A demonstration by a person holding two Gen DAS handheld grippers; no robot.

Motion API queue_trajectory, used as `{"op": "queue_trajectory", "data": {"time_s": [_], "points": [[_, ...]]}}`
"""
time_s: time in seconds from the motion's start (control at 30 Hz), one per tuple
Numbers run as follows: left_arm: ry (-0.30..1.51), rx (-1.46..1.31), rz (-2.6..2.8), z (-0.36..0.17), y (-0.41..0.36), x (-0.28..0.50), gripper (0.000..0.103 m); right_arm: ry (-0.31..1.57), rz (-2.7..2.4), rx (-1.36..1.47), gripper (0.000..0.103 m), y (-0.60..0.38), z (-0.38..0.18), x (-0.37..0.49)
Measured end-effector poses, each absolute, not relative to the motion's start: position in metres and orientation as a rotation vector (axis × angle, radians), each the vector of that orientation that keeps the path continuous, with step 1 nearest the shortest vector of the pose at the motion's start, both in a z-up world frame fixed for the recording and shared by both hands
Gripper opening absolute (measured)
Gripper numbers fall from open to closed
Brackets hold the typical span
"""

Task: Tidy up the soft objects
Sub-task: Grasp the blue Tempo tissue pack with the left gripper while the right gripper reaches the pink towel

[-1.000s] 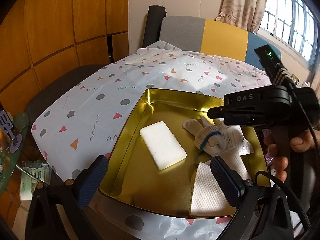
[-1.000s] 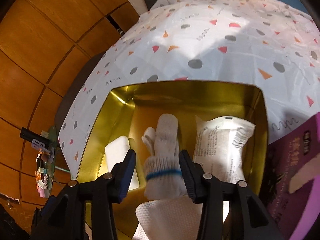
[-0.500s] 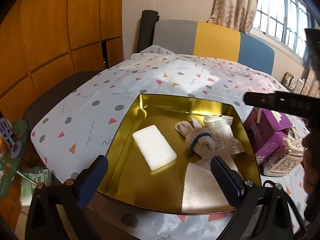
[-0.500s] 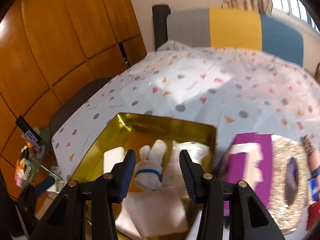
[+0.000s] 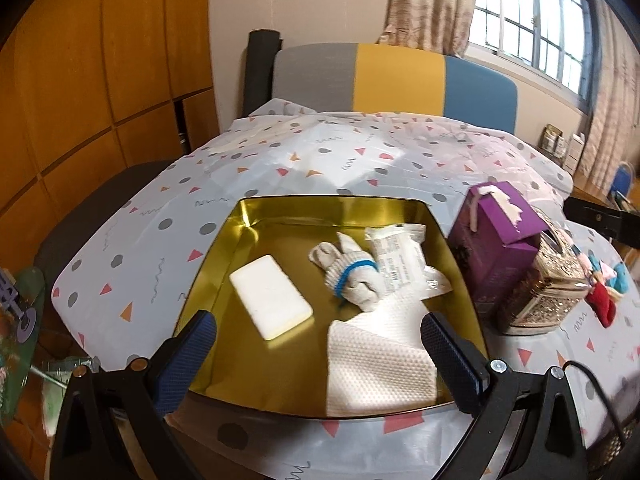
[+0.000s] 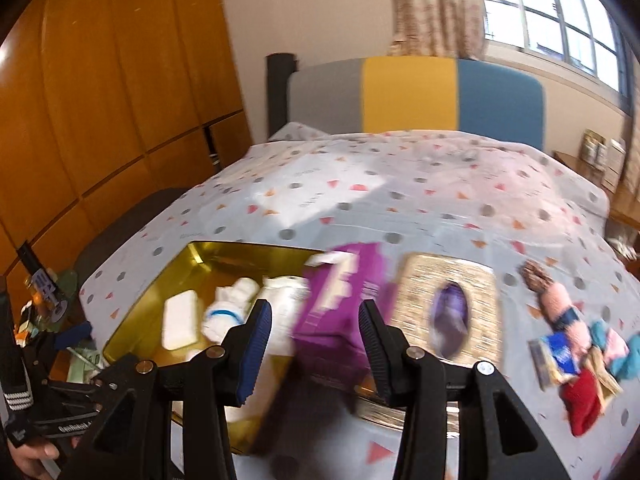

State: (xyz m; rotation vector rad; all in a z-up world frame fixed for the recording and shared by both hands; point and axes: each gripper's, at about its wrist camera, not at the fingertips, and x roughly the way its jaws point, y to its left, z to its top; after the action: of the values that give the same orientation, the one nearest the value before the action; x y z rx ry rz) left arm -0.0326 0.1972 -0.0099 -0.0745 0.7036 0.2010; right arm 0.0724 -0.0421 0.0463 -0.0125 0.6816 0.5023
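A gold tray on the dotted cloth holds a white foam block, a knitted glove with a blue band, a wrapped packet and a white textured cloth. My left gripper hangs open and empty over the tray's near edge. My right gripper is open too, with nothing between its fingers, and sits high and back from the tray, in front of a purple box. The glove and the foam block lie to its left.
A purple box and a glittery tissue box stand right of the tray. A heap of small soft items lies further right. A sofa back and wooden panels stand behind; a cluttered side table is at left.
The right gripper rose and pulled back to the right, away from the glove, which stays in the tray. The left gripper drew back a little, so more of the table shows.
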Motion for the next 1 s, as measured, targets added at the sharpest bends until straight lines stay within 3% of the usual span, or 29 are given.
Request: {"op": "queue_trajectory", "data": {"time_s": [0.23, 0.63, 0.8, 1.0], "points": [[0.688, -0.05, 0.093, -0.003, 0.171, -0.03, 0.103, 0.691, 0.321, 0.078, 0.046, -0.133, 0.04, 0.079], [0.702, -0.046, -0.123, 0.02, 0.119, -0.018, 0.103, 0.697, -0.239, 0.507, 0.046, -0.35, 0.0, 0.093], [0.706, 0.037, -0.217, 0.034, 0.077, -0.005, 0.103, 0.749, -0.272, 0.631, 0.046, -0.383, -0.03, 0.091], [0.695, 0.076, -0.377, 0.059, 0.015, 0.018, 0.103, 0.705, -0.249, 0.683, 0.046, -0.387, -0.028, 0.084]]}}
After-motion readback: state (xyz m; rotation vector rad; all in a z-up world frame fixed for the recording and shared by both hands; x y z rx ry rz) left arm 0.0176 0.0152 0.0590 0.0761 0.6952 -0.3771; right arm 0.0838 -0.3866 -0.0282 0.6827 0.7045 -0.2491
